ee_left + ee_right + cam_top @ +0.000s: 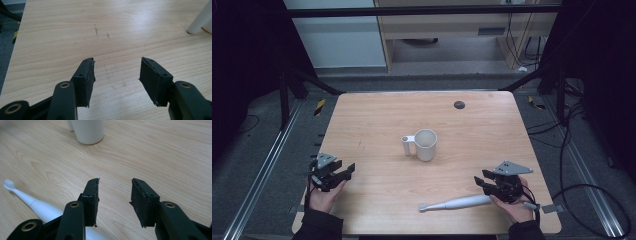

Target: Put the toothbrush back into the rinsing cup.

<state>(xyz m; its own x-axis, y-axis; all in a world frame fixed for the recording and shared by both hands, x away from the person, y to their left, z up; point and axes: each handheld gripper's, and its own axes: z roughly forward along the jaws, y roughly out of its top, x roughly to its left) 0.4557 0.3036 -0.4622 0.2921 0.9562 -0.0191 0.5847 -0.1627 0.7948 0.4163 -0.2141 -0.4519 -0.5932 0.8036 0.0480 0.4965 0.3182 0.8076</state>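
wooden table [377,125]: toothbrush [457,203] lies beside the right gripper's [480,181] empty fingers [91,195].

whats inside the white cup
From the high view, the white cup shows only a bare pale inner wall near its rim; nothing sticks out. Its bottom is hidden by the near wall, so I cannot tell.

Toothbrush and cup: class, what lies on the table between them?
Nothing: in the high view, bare wooden table separates the toothbrush from the cup.
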